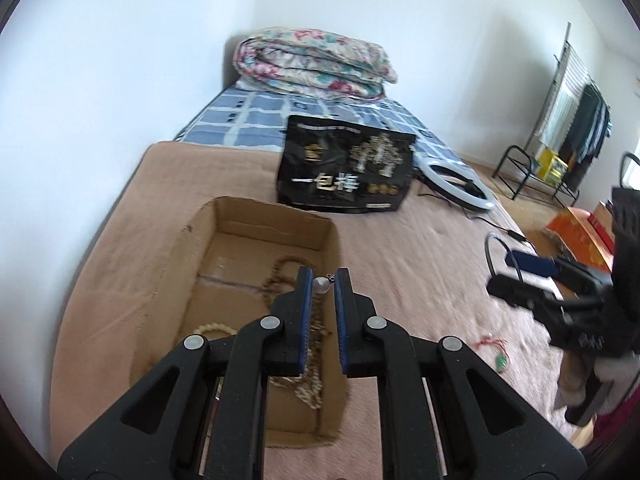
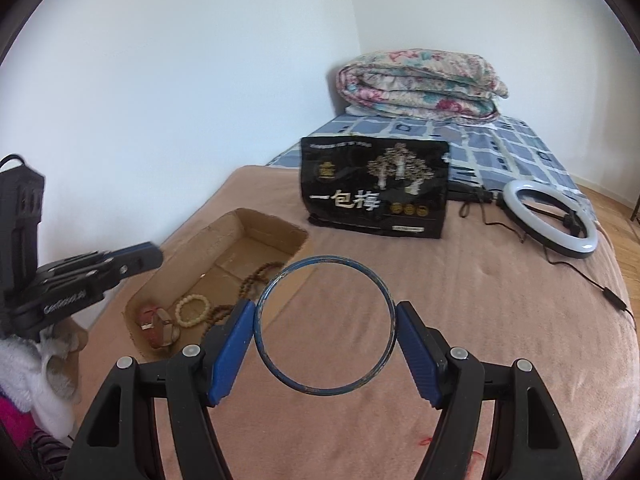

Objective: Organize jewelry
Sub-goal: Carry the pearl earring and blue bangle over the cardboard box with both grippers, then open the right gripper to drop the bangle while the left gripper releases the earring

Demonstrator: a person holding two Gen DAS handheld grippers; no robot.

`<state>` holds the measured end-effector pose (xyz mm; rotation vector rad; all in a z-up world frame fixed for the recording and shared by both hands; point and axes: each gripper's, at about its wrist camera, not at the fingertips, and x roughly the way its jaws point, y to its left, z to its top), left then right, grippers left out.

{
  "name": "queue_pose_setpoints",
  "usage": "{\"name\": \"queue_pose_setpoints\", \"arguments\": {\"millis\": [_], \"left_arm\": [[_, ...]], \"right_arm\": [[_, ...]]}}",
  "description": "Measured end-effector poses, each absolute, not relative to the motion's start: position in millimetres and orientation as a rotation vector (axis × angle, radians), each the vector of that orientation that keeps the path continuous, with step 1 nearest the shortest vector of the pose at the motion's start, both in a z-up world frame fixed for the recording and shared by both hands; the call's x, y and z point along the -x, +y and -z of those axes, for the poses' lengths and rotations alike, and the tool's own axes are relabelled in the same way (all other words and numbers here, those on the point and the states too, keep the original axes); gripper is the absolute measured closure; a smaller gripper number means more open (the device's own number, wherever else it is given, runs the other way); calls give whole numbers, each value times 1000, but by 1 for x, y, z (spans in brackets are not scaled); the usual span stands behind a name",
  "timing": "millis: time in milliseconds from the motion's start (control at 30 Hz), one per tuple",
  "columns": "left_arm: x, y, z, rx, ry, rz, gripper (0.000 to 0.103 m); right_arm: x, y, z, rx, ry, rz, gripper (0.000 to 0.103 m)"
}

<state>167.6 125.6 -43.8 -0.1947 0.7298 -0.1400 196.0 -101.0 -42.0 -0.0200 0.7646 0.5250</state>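
Two grippers, each with a piece of jewelry, over my pink blanket [image 2: 460,312].

From my left wrist camera, the left gripper [image 1: 323,286] hangs above the cardboard box [image 1: 240,248], its blue pads narrowed around a small pearl pendant [image 1: 321,285] at the tips (I cannot tell whether both pads actually touch it). Brown prayer beads [image 1: 276,276] lie in the box below; a green charm on red cord [image 1: 496,350] lies on the blanket to the right, near the right gripper [image 1: 516,276]. From my right wrist camera, the right gripper [image 2: 325,320] is spread wide and pinches a blue bangle [image 2: 325,258] between its pads, side to side. Far left, the box [image 2: 224,236] holds a cream bead bracelet [image 2: 194,310] and a red watch [image 2: 154,324]. A black bag [image 2: 376,188] stands beyond, a ring light [image 2: 550,220] to its right.
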Motion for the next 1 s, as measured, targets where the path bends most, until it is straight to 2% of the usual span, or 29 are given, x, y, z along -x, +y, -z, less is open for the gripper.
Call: {"name": "queue_pose_setpoints", "arguments": {"millis": [467,1000], "left_arm": [[-203,160,58,247,749,98,94],[-213,177,69,277,778,53,94]], "right_arm": [[-193,-17,66,55,811,-665,30],[-192,27,96,103,869,-718,30]]}}
